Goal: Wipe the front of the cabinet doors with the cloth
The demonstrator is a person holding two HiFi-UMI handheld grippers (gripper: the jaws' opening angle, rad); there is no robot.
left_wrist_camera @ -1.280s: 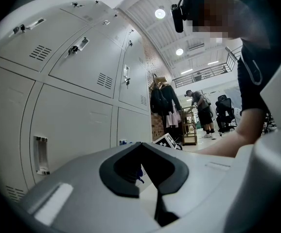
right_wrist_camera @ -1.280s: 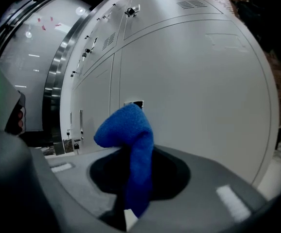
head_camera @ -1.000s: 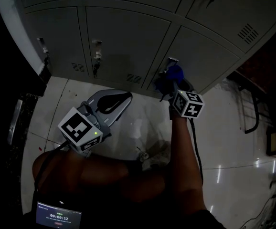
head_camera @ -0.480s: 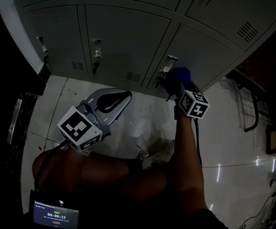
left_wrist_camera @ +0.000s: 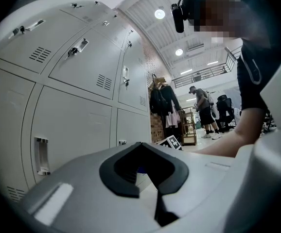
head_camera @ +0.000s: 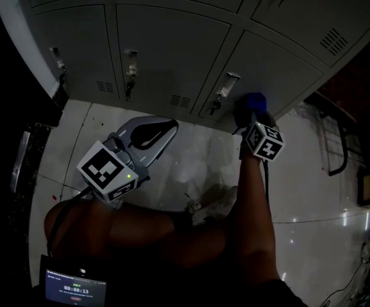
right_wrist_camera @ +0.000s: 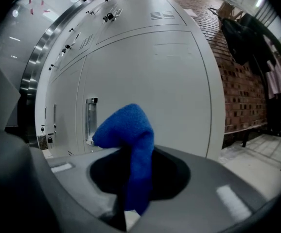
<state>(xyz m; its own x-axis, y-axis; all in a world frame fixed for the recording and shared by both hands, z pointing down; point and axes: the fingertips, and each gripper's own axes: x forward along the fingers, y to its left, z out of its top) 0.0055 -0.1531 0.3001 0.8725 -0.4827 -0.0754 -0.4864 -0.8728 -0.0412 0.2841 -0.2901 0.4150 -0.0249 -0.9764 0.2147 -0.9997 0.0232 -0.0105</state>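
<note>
Gripping the blue cloth (right_wrist_camera: 131,130), the right gripper (right_wrist_camera: 136,188) keeps its jaws clenched on the fabric's lower end; the rest stands up between them and folds over at the top. In the head view the cloth sits low against the front of the grey cabinet doors (head_camera: 166,50), just right of a latch (head_camera: 226,85) on the lower right one; whether it touches the metal cannot be told. The left gripper (head_camera: 166,128) hangs over the pale floor (head_camera: 191,165), apart from the doors, its jaws pressed together on nothing.
</note>
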